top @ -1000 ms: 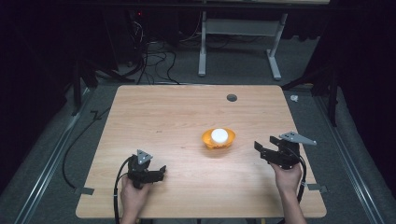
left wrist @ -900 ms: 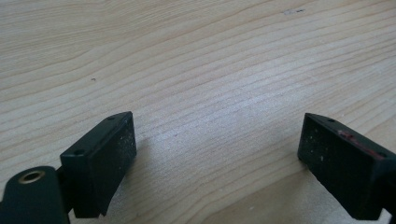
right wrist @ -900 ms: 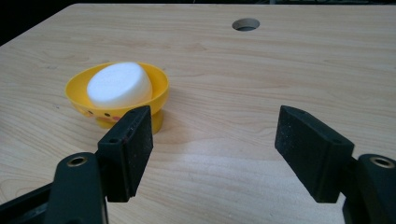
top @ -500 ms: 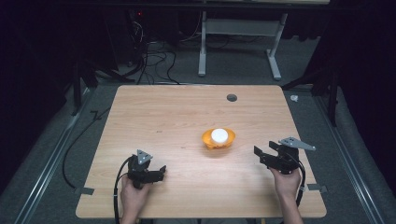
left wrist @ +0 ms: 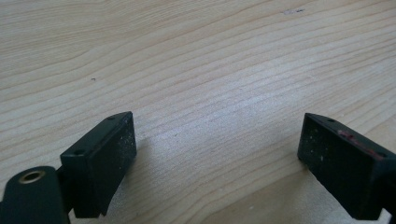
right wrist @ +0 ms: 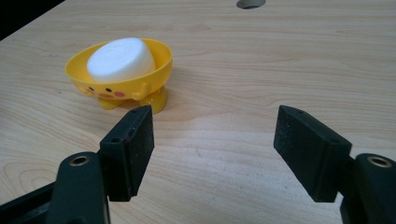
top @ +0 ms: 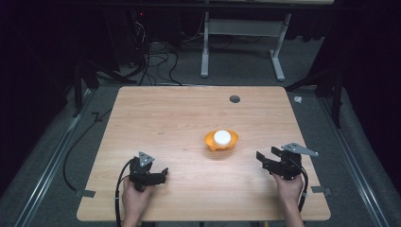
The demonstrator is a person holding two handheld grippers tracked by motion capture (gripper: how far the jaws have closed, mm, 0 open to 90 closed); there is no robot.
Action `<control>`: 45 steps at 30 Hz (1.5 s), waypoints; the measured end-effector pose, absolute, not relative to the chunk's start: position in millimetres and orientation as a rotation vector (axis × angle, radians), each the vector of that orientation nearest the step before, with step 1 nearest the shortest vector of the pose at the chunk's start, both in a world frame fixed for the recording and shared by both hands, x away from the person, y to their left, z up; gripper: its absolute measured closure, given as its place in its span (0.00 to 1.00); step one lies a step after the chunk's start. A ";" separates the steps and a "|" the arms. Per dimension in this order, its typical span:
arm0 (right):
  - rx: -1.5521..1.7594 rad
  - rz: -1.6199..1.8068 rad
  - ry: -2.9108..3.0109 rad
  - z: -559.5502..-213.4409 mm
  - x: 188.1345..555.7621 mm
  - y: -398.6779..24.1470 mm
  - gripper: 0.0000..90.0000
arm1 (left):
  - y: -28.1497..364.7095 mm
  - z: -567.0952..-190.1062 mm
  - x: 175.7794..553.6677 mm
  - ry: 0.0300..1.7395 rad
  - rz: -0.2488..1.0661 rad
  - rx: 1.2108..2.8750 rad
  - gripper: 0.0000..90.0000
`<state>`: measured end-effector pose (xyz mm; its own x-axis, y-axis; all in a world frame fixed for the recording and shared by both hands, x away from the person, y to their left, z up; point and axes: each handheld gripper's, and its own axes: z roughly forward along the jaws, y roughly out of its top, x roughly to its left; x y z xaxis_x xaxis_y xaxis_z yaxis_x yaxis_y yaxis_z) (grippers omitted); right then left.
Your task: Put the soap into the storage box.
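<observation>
Yellow plastic formed the small footed bowl point(top: 221, 142) (duck face on its side), which stood right of centre on the wooden table point(top: 165, 118) with a white round block point(top: 222, 137) lying in it. The bowl sat on narrow feet and looked light, so a jaw striking its rim off-centre would probably tip or slide it, and the block could roll out. A grip on the block's smooth curved edge might also slip.

The right gripper point(right wrist: 215, 121) hovered near the bowl, to its right in the high view. Its jaws stood apart, had just been closing a little, and had nothing between them. In the right gripper view its left jaw was just in front of the bowl's foot, not touching.

The left gripper point(left wrist: 215, 126) was well apart from the bowl, jaws wide over bare wood, holding nothing.
</observation>
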<state>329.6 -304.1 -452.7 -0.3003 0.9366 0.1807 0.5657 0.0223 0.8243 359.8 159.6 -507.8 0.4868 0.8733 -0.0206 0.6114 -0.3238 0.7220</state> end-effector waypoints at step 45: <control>1.544 1.060 1.991 -490.0 334.6 -280.8 0.33 | 159.6 -507.8 359.8 1.220 0.496 2.056 0.13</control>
<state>334.6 -280.8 -490.0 -0.3059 0.9431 0.1308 0.6351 0.0998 0.7659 359.8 159.6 -507.8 0.4868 0.8733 -0.0205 0.6115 -0.3240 0.7219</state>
